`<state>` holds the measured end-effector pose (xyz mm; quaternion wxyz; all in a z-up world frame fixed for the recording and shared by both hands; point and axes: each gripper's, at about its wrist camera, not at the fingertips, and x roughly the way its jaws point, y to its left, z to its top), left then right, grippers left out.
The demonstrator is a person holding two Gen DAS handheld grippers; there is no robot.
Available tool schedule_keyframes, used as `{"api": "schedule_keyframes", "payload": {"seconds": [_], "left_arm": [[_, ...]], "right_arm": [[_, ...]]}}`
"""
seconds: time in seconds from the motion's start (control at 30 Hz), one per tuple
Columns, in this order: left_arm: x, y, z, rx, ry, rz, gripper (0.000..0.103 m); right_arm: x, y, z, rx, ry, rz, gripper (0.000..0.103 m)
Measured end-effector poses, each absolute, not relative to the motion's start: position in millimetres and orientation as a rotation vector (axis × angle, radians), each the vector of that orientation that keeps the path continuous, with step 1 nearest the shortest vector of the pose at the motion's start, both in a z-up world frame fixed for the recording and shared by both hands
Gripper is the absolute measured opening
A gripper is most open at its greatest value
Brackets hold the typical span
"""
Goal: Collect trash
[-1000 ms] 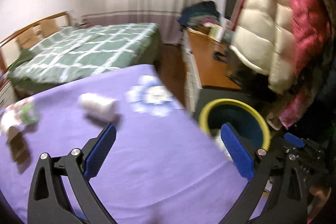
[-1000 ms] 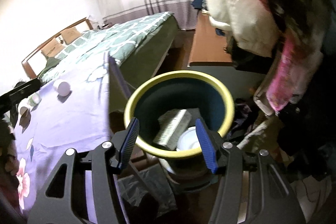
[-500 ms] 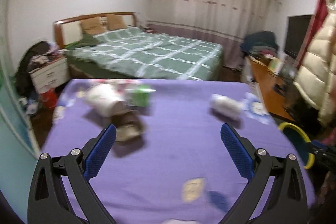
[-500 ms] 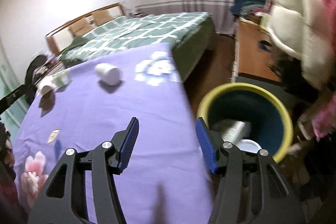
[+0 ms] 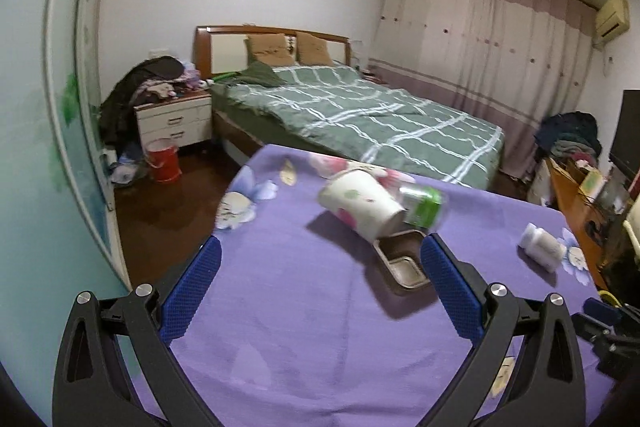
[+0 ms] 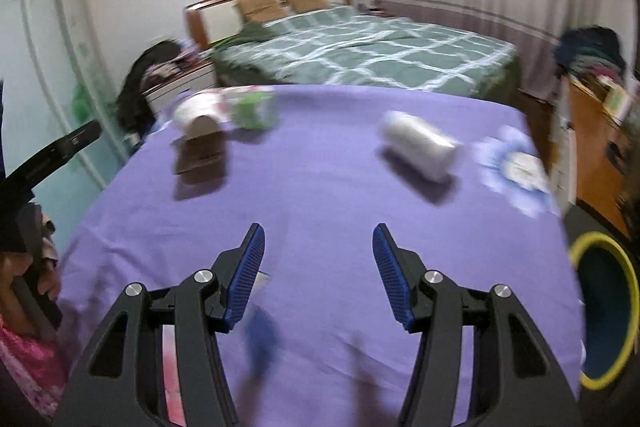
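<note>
- Trash lies scattered on a purple cloth [image 5: 304, 307] with flower prints, ahead of both grippers; none of it is held.
- Left gripper [image 5: 320, 291]: its blue-padded jaws stand spread wide with only bare cloth between them.
- Ahead of the left gripper's gap, nearer its right jaw, a white paper cup [image 5: 360, 203] with a floral print lies on its side.
- Touching the cup on its right is a green-and-clear can-like container [image 5: 424, 205], also lying down; what it is exactly I cannot tell.
- Just ahead of the left gripper's right jaw tip sits a small brown tray [image 5: 402, 263], partly under the cup's mouth.
- Well off to the right of that jaw a white bottle [image 5: 540, 247] lies on its side near the cloth's edge.
- Right gripper [image 6: 319, 267]: its jaws are parted, nothing between the pads but cloth.
- In the blurred right wrist view the cup, green container and tray sit far ahead and left of its left jaw; the white bottle lies ahead, slightly right of its right jaw.
- Right of the right gripper, beyond the cloth's edge and lower, stands a dark bin with a yellow rim [image 6: 600, 307].
- A bed [image 5: 360, 115] with a green checked cover lies beyond the cloth.
</note>
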<state>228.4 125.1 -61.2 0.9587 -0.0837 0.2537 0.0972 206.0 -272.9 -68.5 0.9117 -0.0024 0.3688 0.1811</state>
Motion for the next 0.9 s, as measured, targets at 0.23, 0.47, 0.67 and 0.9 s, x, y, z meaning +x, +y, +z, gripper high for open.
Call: {"api": "schedule_keyframes", "payload": {"seconds": [0.23, 0.47, 0.67, 0.9], "left_arm": [[221, 139, -64, -0.209, 0.489, 0.251, 0.098], [213, 155, -64, -0.284, 0.481, 0.292, 0.098], [215, 150, -68, -0.277, 0.499, 0.278, 0.098], [218, 145, -70, -0.272, 0.512, 0.257, 0.098]], "right_arm": [[229, -193, -69, -0.061, 0.765, 0.543, 0.069], [273, -133, -83, -0.137, 0.807, 0.595, 0.083], [313, -101, -99, -0.176, 0.856, 0.572, 0.084], [322, -93, -107, -0.223, 0.892, 0.541, 0.066]]}}
